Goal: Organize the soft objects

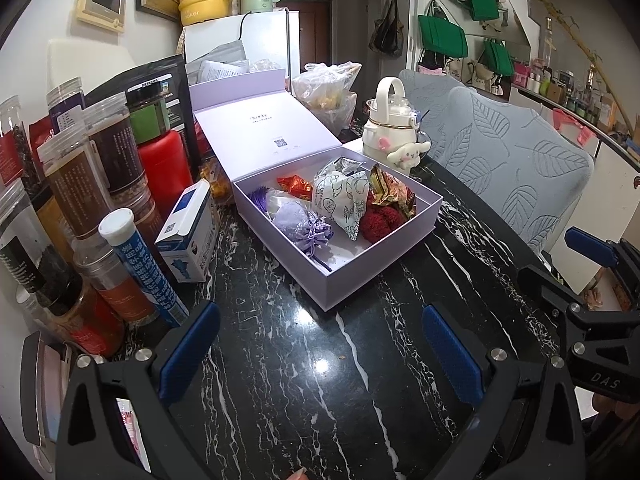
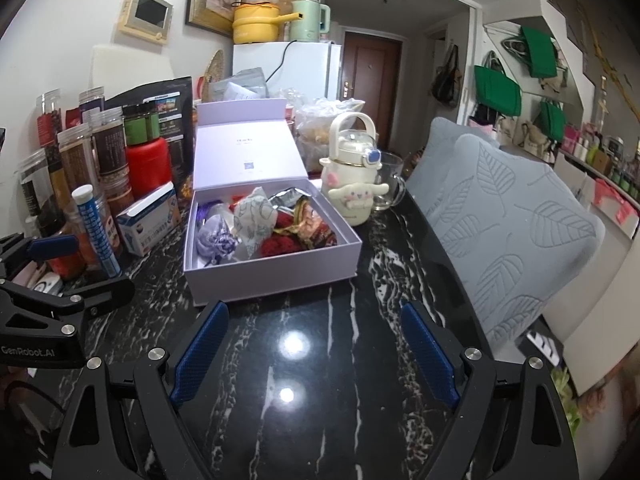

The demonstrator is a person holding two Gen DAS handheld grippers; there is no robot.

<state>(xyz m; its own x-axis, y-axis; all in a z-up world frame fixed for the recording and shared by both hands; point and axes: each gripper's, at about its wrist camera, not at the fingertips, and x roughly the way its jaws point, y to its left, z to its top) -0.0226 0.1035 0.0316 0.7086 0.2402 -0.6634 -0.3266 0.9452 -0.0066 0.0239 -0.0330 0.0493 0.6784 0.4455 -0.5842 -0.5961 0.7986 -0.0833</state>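
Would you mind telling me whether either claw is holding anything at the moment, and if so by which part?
Nothing is held. The left claw and the right claw are both open over the bare marble table, short of the lilac box of soft items.

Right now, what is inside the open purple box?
The box holds a lavender sachet, a leaf-print pouch, a red ball and foil packets. Anything beneath is hidden.
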